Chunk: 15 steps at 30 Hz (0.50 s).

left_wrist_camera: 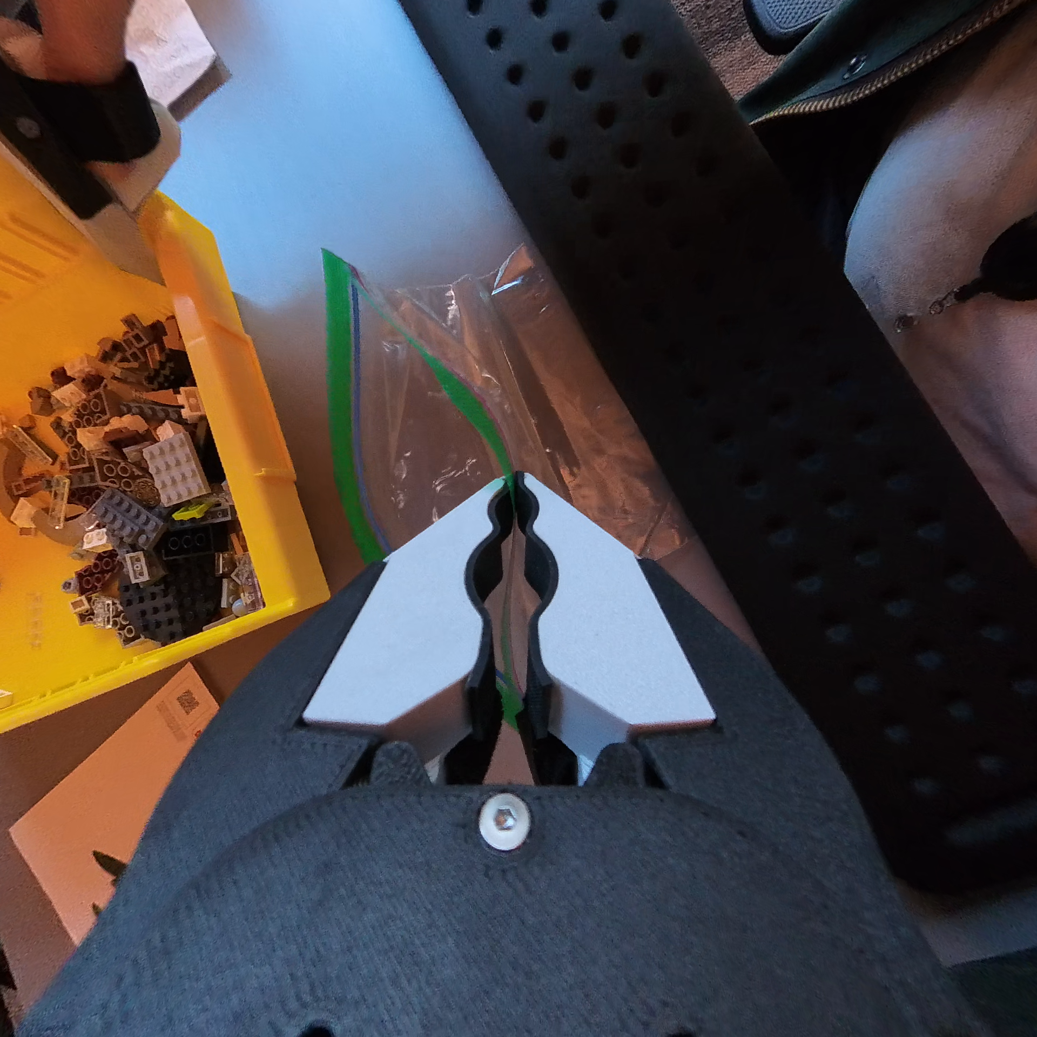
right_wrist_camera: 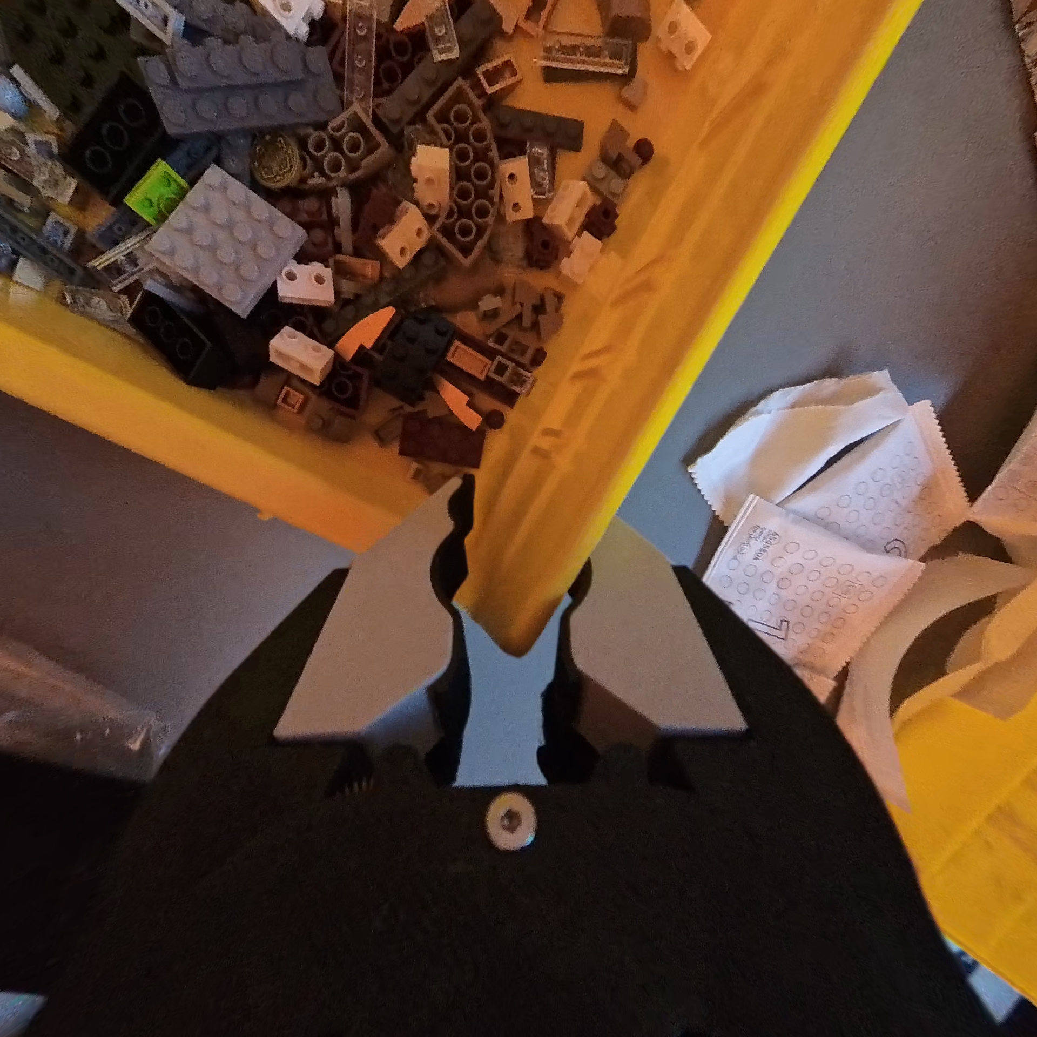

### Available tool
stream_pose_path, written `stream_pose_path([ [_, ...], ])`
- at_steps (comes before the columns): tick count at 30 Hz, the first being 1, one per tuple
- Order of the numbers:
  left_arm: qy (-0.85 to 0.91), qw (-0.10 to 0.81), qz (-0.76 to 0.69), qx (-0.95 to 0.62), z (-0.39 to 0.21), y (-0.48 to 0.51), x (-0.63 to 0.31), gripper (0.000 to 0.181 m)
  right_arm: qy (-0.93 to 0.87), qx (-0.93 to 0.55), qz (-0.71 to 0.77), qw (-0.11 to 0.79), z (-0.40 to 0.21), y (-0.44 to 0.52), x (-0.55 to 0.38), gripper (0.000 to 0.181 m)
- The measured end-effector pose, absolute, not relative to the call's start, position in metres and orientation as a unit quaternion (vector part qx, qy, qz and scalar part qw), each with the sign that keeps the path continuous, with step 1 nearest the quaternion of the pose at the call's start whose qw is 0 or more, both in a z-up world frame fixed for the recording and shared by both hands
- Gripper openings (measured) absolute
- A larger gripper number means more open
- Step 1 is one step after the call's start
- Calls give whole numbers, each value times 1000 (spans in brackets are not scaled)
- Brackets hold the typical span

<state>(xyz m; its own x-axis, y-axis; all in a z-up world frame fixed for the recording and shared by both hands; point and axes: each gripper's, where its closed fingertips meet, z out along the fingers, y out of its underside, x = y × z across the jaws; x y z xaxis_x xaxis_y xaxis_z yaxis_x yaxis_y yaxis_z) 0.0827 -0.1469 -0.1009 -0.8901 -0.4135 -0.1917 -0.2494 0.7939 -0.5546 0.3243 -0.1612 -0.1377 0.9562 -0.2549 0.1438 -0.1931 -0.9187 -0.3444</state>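
Bag [left_wrist_camera: 426,393] of clear plastic, green-edged at the mouth, lies ahead of the left tool [left_wrist_camera: 515,488], whose fingers are pinched together on its rim. Left of it sits a yellow bin [left_wrist_camera: 224,359] of bricks [left_wrist_camera: 129,482] (mostly grey and black). The right tool [right_wrist_camera: 519,538] is clamped on the bin's corner wall [right_wrist_camera: 561,505]; paper packets [right_wrist_camera: 813,538] lie to its right on the worktop [right_wrist_camera: 140,533].

- Left gripper [left_wrist_camera: 515,494], jaws closed on the green-striped edge of a clear plastic zip bag [left_wrist_camera: 449,404] lying on the tabletop [left_wrist_camera: 314,168].
- Yellow bin [left_wrist_camera: 247,449] of small building bricks [left_wrist_camera: 123,494] to the left.
- Right gripper [left_wrist_camera: 134,174] at the bin's far corner.
- Black perforated chair [left_wrist_camera: 729,393] to the right.
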Motion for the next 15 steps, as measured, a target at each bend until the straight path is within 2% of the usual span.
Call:
stream_pose_path([
  [8, 931, 150, -284, -173, -95, -150, 81, 0, 73, -981, -84, 156, -133, -164, 325, 28],
  [15, 930, 158, -280, -178, -92, -145, 81, 0, 57, -987, -69, 131, -133, -163, 321, 21],
])
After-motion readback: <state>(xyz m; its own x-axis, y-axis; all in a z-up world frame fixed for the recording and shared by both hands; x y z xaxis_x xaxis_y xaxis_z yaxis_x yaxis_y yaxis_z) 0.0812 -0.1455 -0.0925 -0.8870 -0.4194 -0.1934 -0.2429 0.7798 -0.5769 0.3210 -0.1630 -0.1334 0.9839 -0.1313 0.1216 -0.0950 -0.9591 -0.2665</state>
